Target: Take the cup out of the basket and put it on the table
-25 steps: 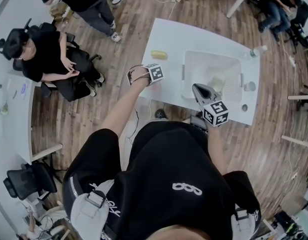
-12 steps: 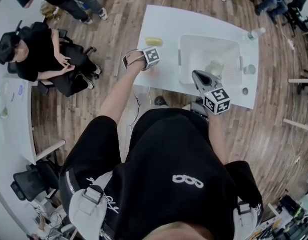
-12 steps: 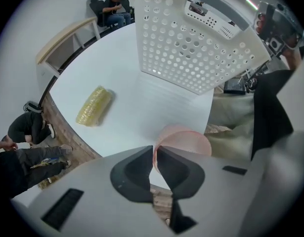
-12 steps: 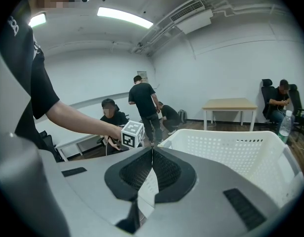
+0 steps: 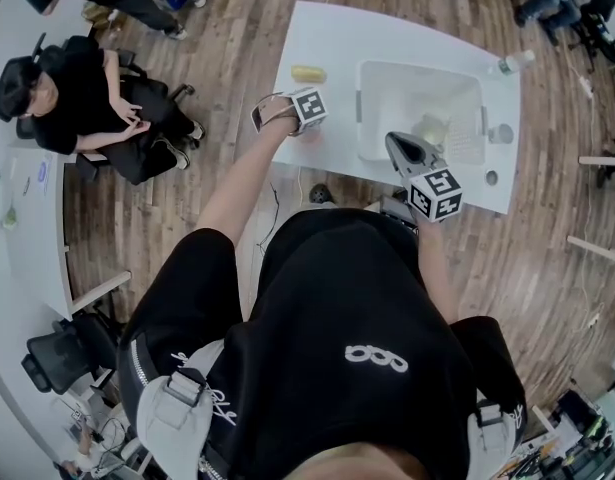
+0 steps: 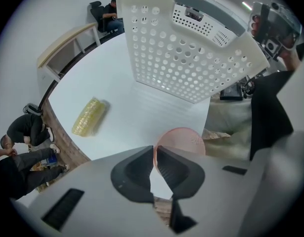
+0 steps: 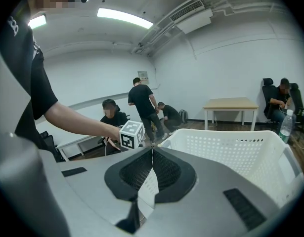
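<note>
The pink cup [image 6: 184, 139] was gripped by its rim in the left tool [image 6: 154, 152], out of the basket [image 6: 191, 63] and over the near left of the tabletop [image 6: 122, 117]; placing was judged in hand, lowering and release being called for next, the right tool [image 7: 152, 149] clenched empty.

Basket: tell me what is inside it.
One pale object, perhaps a cup, lies inside the basket. The right claw covers its near edge, so anything there is hidden.
</note>
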